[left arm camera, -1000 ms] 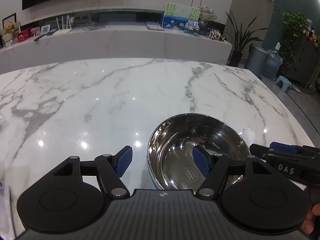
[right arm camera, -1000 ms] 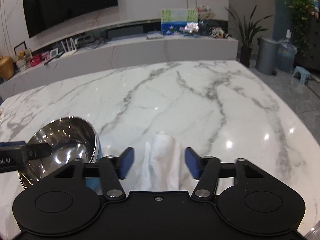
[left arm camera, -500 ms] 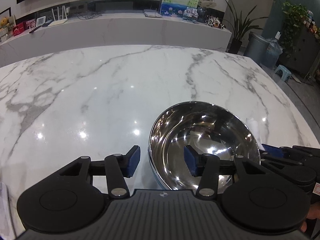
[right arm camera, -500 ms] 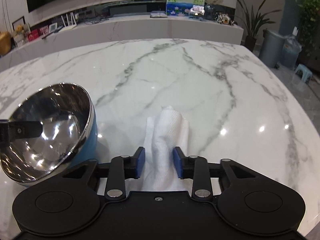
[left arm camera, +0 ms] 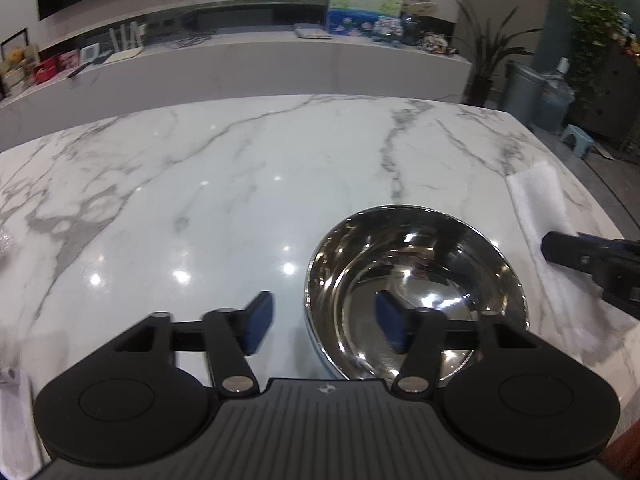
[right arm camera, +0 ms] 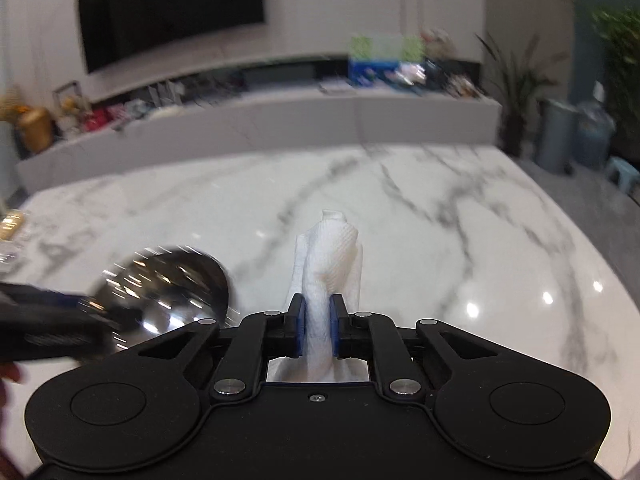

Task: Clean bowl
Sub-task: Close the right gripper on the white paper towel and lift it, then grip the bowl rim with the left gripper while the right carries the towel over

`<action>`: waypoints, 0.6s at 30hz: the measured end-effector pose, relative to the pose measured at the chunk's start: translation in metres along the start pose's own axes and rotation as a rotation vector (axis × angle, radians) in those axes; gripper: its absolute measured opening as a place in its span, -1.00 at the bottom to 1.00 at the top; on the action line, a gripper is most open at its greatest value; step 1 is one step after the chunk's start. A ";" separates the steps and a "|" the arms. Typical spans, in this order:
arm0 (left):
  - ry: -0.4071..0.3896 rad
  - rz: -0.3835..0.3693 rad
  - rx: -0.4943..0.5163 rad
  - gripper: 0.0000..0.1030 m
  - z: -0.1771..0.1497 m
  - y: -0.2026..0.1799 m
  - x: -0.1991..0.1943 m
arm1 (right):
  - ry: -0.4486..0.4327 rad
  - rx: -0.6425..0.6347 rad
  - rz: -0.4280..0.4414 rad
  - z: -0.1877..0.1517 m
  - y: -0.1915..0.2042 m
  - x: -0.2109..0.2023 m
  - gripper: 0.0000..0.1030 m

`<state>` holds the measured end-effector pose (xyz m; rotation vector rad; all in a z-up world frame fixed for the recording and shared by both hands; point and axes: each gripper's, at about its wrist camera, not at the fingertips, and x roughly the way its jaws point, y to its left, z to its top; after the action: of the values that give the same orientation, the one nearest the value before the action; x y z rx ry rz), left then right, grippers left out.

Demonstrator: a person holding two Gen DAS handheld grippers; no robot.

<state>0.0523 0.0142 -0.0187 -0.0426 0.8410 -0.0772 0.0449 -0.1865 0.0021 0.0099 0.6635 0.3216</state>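
A shiny steel bowl [left arm camera: 416, 280] sits on the white marble table [left arm camera: 224, 184], close in front of my left gripper [left arm camera: 325, 326]. That gripper's jaws are opening: one blue pad is inside the bowl, the other outside, with the near left rim between them and no pad pressing on it. My right gripper [right arm camera: 318, 328] is shut on a folded white paper towel [right arm camera: 332, 248], which sticks out ahead of the pads. In the left wrist view the towel [left arm camera: 540, 200] and the right gripper [left arm camera: 592, 258] are just right of the bowl. In the right wrist view the bowl [right arm camera: 168, 284] is blurred.
The table's right edge [left arm camera: 600, 200] runs close to the towel. Behind the table stands a long white cabinet [left arm camera: 280, 68] with small items, below a dark TV [right arm camera: 172, 12]. A plant [left arm camera: 488, 56], a bin [left arm camera: 520, 92] and a small stool [left arm camera: 576, 140] stand on the floor at the right.
The right gripper's jaws closed on the paper towel and rose with it. The left gripper's jaws narrowed around the bowl's rim, then widened again.
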 end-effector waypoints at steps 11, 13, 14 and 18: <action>0.048 -0.078 -0.068 -0.02 0.000 0.014 0.007 | 0.147 -0.084 0.254 0.028 0.042 0.013 -0.79; 0.063 -0.070 -0.074 -0.10 0.000 0.016 0.008 | 0.192 -0.090 0.272 0.031 0.047 0.020 -0.79; 0.073 -0.076 -0.082 -0.17 0.000 0.018 0.009 | 0.214 -0.087 0.279 0.031 0.047 0.023 -0.79; 0.098 -0.083 -0.088 -0.45 -0.001 0.021 0.011 | 0.306 -0.099 0.286 0.034 0.048 0.036 -0.79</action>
<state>0.0604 0.0339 -0.0291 -0.1570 0.9405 -0.1210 0.0781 -0.1266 0.0121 -0.0398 0.9517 0.6399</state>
